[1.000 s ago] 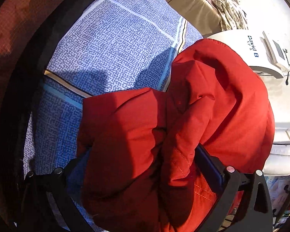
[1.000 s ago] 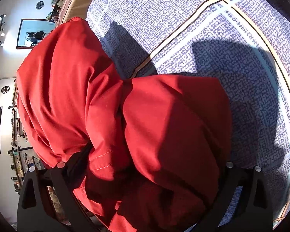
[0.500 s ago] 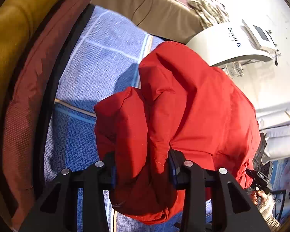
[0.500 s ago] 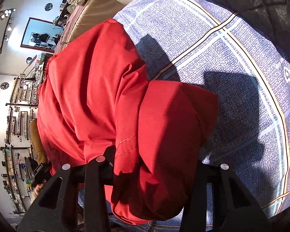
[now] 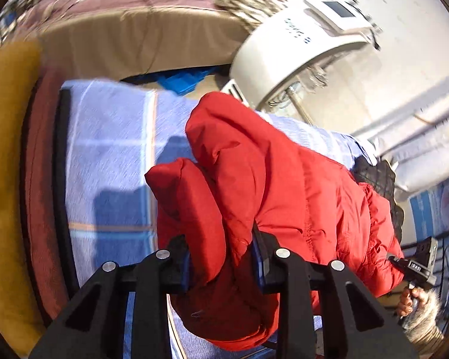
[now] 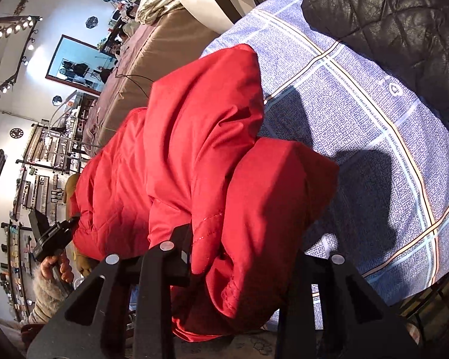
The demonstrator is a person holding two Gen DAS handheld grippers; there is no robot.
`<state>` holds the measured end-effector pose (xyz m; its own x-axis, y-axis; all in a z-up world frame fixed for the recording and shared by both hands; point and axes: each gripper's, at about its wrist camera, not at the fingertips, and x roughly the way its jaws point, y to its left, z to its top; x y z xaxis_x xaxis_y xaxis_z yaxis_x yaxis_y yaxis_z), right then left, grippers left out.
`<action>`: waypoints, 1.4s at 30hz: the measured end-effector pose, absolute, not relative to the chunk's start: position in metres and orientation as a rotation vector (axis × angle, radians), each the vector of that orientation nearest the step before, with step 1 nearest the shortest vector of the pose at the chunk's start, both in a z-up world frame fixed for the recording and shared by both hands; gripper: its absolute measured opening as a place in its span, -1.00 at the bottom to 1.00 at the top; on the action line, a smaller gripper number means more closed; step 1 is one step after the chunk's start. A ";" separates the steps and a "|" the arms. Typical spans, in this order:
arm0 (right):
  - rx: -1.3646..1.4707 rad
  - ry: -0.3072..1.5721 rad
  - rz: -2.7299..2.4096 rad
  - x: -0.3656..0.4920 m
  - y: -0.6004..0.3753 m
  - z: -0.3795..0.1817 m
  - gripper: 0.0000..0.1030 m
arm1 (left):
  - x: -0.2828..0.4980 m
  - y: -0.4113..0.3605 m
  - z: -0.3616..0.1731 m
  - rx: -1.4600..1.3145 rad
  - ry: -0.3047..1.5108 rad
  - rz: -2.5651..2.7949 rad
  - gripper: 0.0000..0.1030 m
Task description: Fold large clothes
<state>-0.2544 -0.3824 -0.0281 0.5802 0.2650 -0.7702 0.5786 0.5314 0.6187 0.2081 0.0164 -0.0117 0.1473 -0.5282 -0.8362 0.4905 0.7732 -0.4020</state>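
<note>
Left gripper [image 5: 223, 264] clamps red puffer jacket [image 5: 272, 179] fold; right gripper [image 6: 239, 257] likewise, far finger apparently hidden; jacket over blue checked bedspread [image 6: 374, 125].

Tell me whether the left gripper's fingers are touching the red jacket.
Touching. The left wrist view shows the left gripper shut on the red jacket, with a bunched fold pressed between both fingers.

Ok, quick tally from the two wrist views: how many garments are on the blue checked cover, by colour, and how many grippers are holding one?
Red: 1, the red padded jacket, lifted off the blue checked cover
Black: 1, the black quilted garment
Garments total: 2
Grippers clamped on the red jacket: 2, left gripper and right gripper
</note>
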 end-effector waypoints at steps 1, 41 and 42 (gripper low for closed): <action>1.029 0.961 -0.230 -0.258 -0.384 -0.021 -0.44 | 0.210 0.002 -0.004 -0.016 1.210 -0.760 -0.44; 1.290 0.217 -1.111 -0.653 -0.581 -0.041 -0.14 | 0.070 -0.691 -0.057 0.531 0.977 -1.307 0.35; 1.281 0.228 -1.118 -0.649 -0.583 -0.043 -0.10 | 0.070 -0.691 -0.059 0.538 0.972 -1.298 0.50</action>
